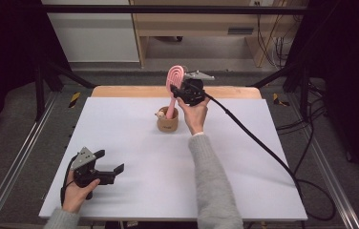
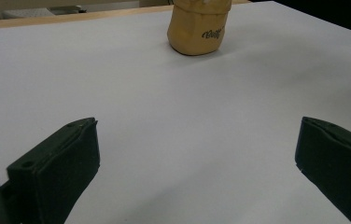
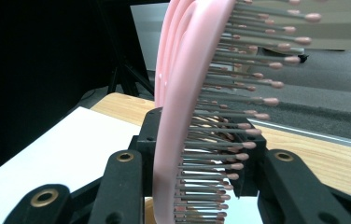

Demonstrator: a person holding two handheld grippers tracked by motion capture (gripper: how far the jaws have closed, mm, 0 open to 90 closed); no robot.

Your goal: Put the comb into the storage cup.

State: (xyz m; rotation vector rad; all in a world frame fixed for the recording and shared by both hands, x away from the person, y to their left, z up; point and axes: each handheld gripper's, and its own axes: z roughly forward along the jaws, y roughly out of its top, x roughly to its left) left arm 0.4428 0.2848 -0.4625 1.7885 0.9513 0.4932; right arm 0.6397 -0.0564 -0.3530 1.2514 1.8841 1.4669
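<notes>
A pink hairbrush (image 1: 174,78) stands upright with its handle down in a tan cup (image 1: 167,121) at the back middle of the white table (image 1: 244,157). My right gripper (image 1: 180,91) is shut on the brush just below its bristled head. In the right gripper view the brush (image 3: 183,93) rises between the jaws of that gripper (image 3: 197,177), bristles pointing right. My left gripper (image 1: 110,162) rests open near the front left of the table, holding nothing. In the left gripper view its gripper (image 2: 197,163) faces the cup (image 2: 199,30) from a distance.
A small cream object (image 1: 159,114) sticks out of the cup's left rim. A wooden strip (image 1: 120,90) runs along the table's far edge. A black cable (image 1: 263,145) trails from the right gripper across the table's right side. Metal rails flank the table.
</notes>
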